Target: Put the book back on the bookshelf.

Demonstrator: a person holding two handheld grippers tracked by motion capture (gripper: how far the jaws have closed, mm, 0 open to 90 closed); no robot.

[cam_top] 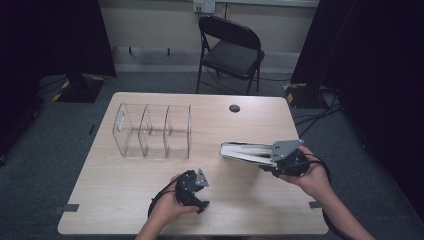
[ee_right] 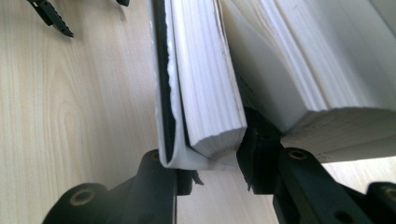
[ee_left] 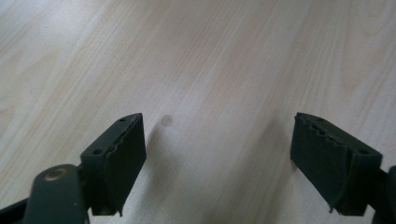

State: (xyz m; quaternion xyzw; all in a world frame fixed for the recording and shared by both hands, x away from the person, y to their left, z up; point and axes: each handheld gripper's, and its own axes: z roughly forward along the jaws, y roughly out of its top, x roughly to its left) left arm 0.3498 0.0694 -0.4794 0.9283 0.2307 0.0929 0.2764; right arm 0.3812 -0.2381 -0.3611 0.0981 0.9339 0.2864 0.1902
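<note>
High view: one book point(cam_top: 245, 151), two grippers, one organizer point(cam_top: 152, 131).

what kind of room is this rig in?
Likely a lab or recording studio, not a home: black curtains flank a lone wooden table, cables run over grey carpet, and a folding chair stands behind.

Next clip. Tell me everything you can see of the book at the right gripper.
The book is a thick paperback with white page edges and a thin dark cover that looks white inside. It lies lengthwise on the right half of the wooden table, right of the clear divider rack. The right gripper is clamped on a wad of pages plus the cover at one end; the remaining pages sag apart beyond one jaw, so the book gapes open. Whether it is lifted or resting on the table is unclear. No title is readable.
</note>
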